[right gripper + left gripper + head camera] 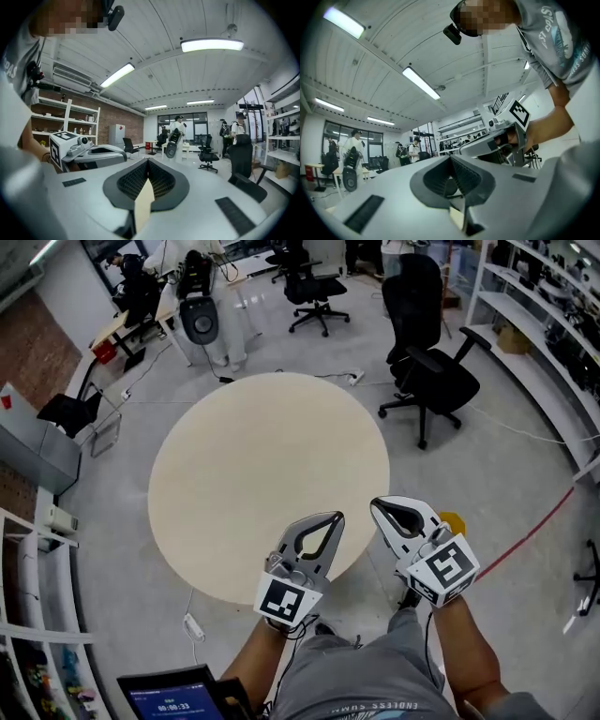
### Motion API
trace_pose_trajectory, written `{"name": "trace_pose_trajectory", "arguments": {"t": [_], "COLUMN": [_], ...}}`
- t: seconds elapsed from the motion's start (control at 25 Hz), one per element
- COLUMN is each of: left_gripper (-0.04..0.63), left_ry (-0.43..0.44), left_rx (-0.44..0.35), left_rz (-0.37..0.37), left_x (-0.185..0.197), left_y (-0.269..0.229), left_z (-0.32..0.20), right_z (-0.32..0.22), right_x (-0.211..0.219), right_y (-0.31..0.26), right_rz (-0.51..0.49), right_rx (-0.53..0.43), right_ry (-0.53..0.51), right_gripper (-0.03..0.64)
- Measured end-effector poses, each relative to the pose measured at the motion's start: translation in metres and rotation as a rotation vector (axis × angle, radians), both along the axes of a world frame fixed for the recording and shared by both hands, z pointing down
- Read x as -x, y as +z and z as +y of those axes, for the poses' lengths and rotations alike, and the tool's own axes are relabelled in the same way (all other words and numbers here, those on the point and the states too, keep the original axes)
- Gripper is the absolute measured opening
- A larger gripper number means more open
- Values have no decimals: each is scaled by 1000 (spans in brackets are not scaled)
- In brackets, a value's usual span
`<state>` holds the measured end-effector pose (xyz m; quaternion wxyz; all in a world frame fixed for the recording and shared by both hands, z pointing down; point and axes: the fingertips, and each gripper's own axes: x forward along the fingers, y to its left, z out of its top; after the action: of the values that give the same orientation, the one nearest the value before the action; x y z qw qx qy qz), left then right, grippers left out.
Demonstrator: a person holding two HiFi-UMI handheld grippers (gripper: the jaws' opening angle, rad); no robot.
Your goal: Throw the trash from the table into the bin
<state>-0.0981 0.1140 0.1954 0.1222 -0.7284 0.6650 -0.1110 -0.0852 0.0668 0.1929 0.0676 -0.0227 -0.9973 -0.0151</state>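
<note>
Your left tool [334, 518] and right tool [378, 506] are both closed on nothing, side by side at the near edge of the bench [262, 465], pointing across it. No trash shows on its top. A half-hidden yellow thing [452, 520] lies on the floor nearest the right tool.

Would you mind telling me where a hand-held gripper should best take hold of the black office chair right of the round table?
Probably the armrest nearest the table, coming down from above with the jaws across it: on this office chair it is a slim bar, whereas the seat and backrest look too broad. The right hand-held gripper, now shut, is the nearer one.
</note>
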Motion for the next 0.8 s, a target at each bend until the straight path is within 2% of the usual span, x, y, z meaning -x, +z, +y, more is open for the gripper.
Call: {"name": "trace_pose_trajectory", "arguments": {"t": [0.2, 0.44, 0.8], "left_gripper": [34, 34, 34], "left_ry": [-99, -186, -284], "left_rx": [-64, -107, -116], "left_rz": [5, 6, -38], "left_x": [35, 68, 82], "left_y": [-41, -73, -93], "left_z": [63, 119, 180], "right_z": [68, 127, 209], "right_x": [34, 70, 92], "right_y": [-42, -83, -96], "right_rz": [-48, -85, -70], "right_rx": [-19, -21, -43], "right_ry": [-143, -259, -436], "right_gripper": [8, 8, 8]}}
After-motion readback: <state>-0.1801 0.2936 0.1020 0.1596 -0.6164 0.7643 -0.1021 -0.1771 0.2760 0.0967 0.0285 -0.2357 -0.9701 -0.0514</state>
